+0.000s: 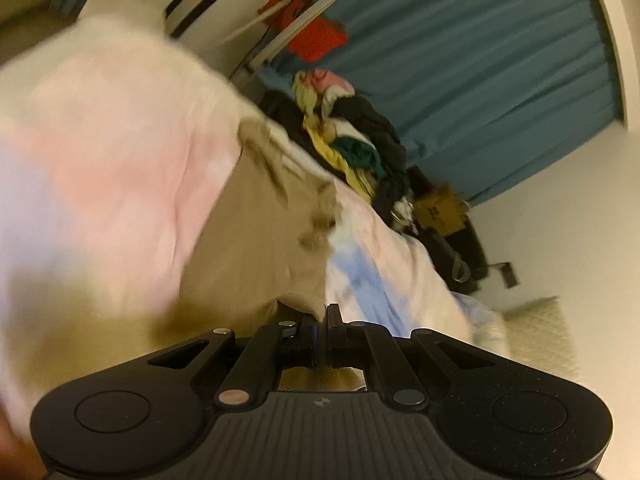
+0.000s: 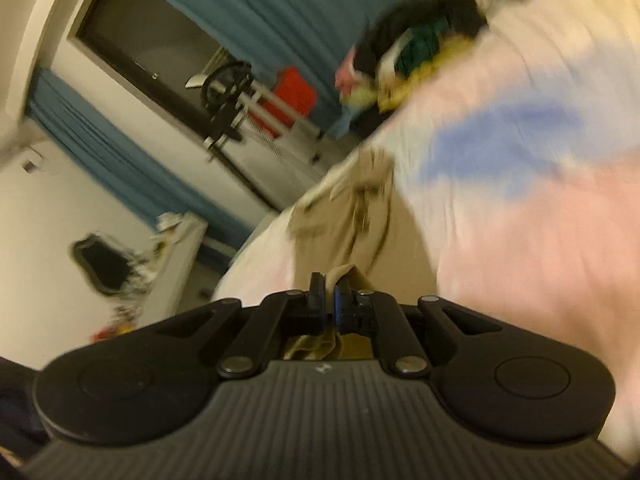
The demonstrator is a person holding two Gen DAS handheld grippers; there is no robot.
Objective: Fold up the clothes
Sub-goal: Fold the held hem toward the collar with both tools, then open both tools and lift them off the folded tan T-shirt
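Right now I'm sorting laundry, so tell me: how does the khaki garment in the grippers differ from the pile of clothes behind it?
The khaki garment is one single-coloured piece, spread out on the pastel bedspread; the pile of clothes is many colours, heaped and crumpled. The khaki garment is pinched by the left gripper and right gripper; the pile of clothes is untouched. Both rest on the bed.

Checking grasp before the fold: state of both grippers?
Left gripper: shut on the khaki trousers.
Right gripper: shut on the khaki trousers.
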